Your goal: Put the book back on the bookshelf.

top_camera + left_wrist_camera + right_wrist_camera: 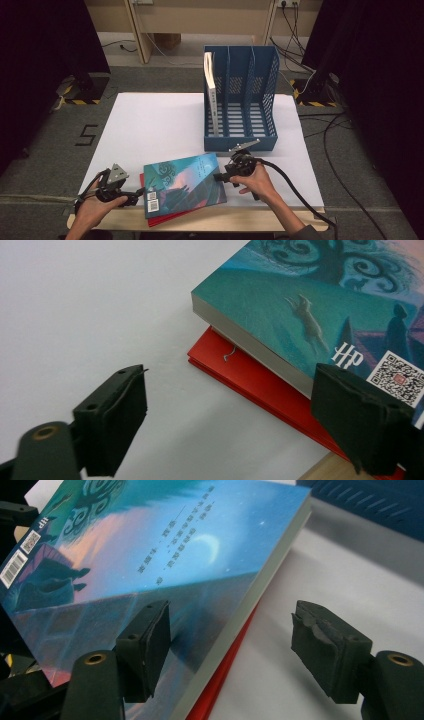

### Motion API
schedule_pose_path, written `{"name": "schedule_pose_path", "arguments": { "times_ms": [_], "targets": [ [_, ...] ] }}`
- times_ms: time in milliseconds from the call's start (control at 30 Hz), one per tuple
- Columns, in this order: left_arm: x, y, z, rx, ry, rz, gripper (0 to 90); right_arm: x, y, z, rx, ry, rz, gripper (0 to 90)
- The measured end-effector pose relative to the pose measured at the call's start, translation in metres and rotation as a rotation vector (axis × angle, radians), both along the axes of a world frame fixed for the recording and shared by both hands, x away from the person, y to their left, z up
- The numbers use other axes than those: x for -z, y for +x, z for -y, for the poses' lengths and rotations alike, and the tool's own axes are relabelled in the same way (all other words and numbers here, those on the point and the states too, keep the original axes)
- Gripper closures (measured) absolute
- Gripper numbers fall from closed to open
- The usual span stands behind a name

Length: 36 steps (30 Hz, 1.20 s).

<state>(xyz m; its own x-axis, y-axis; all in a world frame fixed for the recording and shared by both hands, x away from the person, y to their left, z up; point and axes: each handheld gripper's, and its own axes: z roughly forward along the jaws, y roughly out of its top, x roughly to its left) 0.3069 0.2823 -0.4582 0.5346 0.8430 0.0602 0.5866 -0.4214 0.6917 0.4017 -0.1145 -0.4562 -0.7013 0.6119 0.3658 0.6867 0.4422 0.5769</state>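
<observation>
A teal picture-cover book (182,182) lies flat on a thin red book (160,220) at the front of the white table top. My left gripper (141,191) sits at the stack's left edge with its jaws apart. In the left gripper view it (232,375) frames the corner of the teal book (310,285) and the red book (250,375), pressing on neither. My right gripper (218,176) is at the stack's right edge. In the right gripper view it (231,610) stands open astride the teal book's page edge (250,595), one jaw over the cover and one over the table.
A blue three-slot file rack (240,142) stands just behind the right gripper, with a white book (210,95) upright in its left slot. White sheet (150,125) spreads to the left. The wooden table edge (225,222) runs close in front. A cable (295,190) trails right.
</observation>
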Motion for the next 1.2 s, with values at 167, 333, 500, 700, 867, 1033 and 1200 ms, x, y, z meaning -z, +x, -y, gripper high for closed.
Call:
{"name": "schedule_pose_path", "arguments": {
  "times_ms": [167, 333, 500, 700, 867, 1033, 1200],
  "targets": [
    [0.002, 0.000, -0.003, 0.006, 0.001, -0.024, 14.9, 0.004, 0.002, -0.003, -0.001, 0.020, -0.025, 31.5],
    [0.002, -0.001, -0.001, -0.001, 0.031, -0.017, 14.8, 0.004, 0.003, -0.005, -0.010, 0.023, -0.038, 31.1],
    [0.004, -0.002, -0.002, -0.009, 0.016, -0.018, 14.6, 0.006, 0.003, -0.011, -0.020, 0.032, -0.050, 30.9],
    [0.004, -0.002, 0.002, -0.002, 0.012, -0.007, 17.6, 0.006, 0.007, -0.014, -0.010, 0.023, -0.072, 29.4],
    [0.006, -0.002, 0.004, -0.002, -0.001, -0.001, 18.5, 0.006, 0.011, -0.012, 0.002, 0.023, -0.094, 29.4],
    [0.005, -0.003, 0.005, -0.001, 0.011, 0.008, 18.7, 0.007, 0.012, -0.013, 0.014, 0.026, -0.110, 29.4],
    [0.004, -0.002, 0.007, 0.001, 0.027, 0.011, 19.5, 0.000, 0.008, -0.013, 0.045, 0.010, -0.078, 37.6]
  ]
}}
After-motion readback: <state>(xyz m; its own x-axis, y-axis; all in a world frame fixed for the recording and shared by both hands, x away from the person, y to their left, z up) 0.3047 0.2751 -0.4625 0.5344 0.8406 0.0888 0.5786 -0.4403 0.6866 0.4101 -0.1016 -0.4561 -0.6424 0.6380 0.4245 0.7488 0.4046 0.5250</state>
